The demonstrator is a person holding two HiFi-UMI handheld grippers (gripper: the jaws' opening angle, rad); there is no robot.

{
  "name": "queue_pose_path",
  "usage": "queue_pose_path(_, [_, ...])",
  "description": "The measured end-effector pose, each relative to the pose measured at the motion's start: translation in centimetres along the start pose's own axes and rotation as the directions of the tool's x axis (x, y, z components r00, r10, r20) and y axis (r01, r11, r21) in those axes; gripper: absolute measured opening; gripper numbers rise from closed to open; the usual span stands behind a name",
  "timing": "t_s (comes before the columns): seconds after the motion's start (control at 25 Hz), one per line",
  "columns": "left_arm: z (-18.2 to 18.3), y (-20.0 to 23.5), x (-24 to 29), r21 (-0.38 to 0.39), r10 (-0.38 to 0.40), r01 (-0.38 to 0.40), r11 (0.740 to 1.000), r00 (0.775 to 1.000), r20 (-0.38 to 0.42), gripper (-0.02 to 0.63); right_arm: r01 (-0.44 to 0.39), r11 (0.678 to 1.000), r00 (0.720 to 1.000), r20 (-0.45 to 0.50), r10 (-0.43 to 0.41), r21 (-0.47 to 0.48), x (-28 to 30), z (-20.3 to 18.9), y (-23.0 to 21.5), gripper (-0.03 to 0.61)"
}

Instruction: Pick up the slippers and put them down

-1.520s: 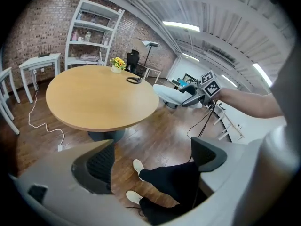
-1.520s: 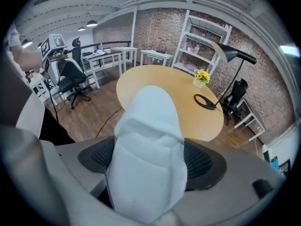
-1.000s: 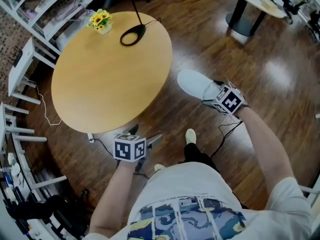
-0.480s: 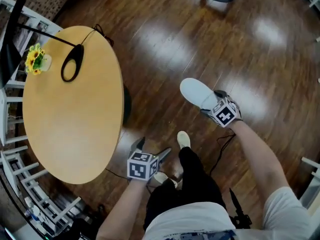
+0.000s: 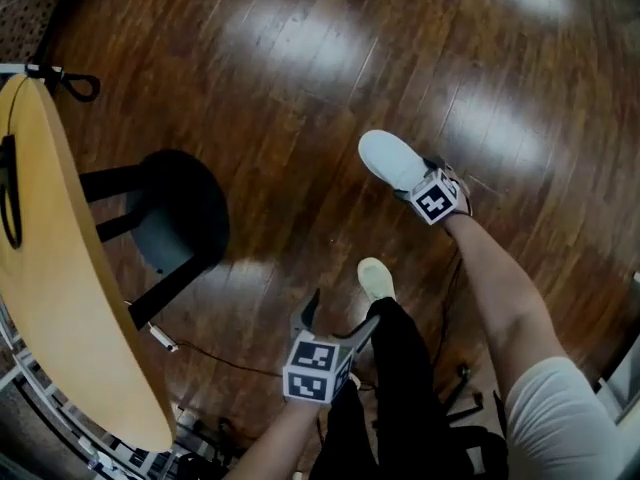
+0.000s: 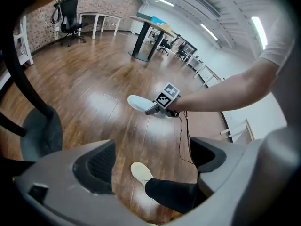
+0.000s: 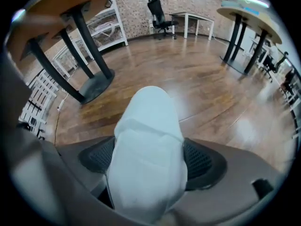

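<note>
The white slipper (image 5: 390,158) sits over the wooden floor (image 5: 300,118) toward the far right, its toe pointing far and to the left. In the right gripper view the slipper (image 7: 148,145) fills the gap between the jaws. Both dark ribbed pads (image 7: 202,161) press against its sides near the heel end, so the jaws stand partly apart and clamped on it. The right gripper (image 5: 418,186) comes at it steeply from above, with the person's bare right forearm (image 5: 500,288) running back toward the near right. Whether the sole touches the boards cannot be told.

The left gripper (image 5: 335,320) hangs nearer and to the left, well apart from the slipper, and points down at the floor. In its own view the left gripper (image 6: 150,161) has its jaws wide apart with nothing between them. Beyond them lie only floor, a pale shoe (image 6: 141,173) on the person's foot and a black trouser leg (image 6: 171,194). Farther off in that view are the slipper (image 6: 138,102) and the right gripper (image 6: 155,108).

In the head view the pale shoe (image 5: 375,278) stands between the two grippers. A round yellow table (image 5: 60,298) runs along the left edge, with its black base (image 5: 190,208) on the floor beside it. A thin cable (image 5: 220,358) trails across the boards near the left gripper.
</note>
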State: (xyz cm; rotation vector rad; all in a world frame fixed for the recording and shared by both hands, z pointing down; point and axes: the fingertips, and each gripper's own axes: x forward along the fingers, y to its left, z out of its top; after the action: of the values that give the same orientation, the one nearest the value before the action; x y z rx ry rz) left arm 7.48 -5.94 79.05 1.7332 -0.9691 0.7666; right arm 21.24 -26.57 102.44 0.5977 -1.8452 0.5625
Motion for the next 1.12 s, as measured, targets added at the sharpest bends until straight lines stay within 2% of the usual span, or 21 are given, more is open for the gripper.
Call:
queue_pose_path(0.08, [-1.8,2.1,3.3,0.009,-0.013,0.013,1.000,1.000,-0.016,0.500,-0.009,0.999,1.000,-0.019,0.009,0.039,5.8,-2.0,0.3,0.469])
queue_pose_path(0.2, [-5.0,4.8,7.6,-0.030,-0.019,0.018,0.999,0.999,-0.047,0.500,-0.007,0.997,0.998,-0.057,0.012,0.079,12.5,-5.3,0.7,0.474])
queue_pose_path(0.44, [-8.7,8.9,13.7,-0.065,-0.008,0.002,0.998,0.996,-0.085,0.500,0.008,0.992,0.997,-0.072,0.001,0.122,19.5,-8.7,-0.2,0.490])
queue_pose_path(0.68, [-8.0,11.1,17.1,-0.174,0.004,-0.017,0.985,0.997,-0.073,0.500,-0.036,0.978,0.995,-0.082,0.054,0.205,20.7,-10.6,-0.2,0.509])
queue_pose_path(0.88, [-6.5,11.9,16.7,-0.230,0.051,-0.062,0.971,0.997,-0.056,0.500,-0.066,0.970,0.993,-0.077,0.086,0.235,18.9,-10.9,-0.3,0.515])
queue_pose_path(1.0, [-5.9,13.2,15.8,-0.337,0.087,-0.095,0.937,0.995,-0.039,0.500,-0.071,0.959,0.991,-0.088,0.098,0.274,17.5,-11.4,-0.6,0.512])
queue_pose_path(1.12, [-5.6,15.2,14.9,-0.431,0.124,-0.123,0.894,0.992,-0.026,0.500,-0.078,0.956,0.989,-0.101,0.111,0.284,16.2,-12.0,-0.4,0.467])
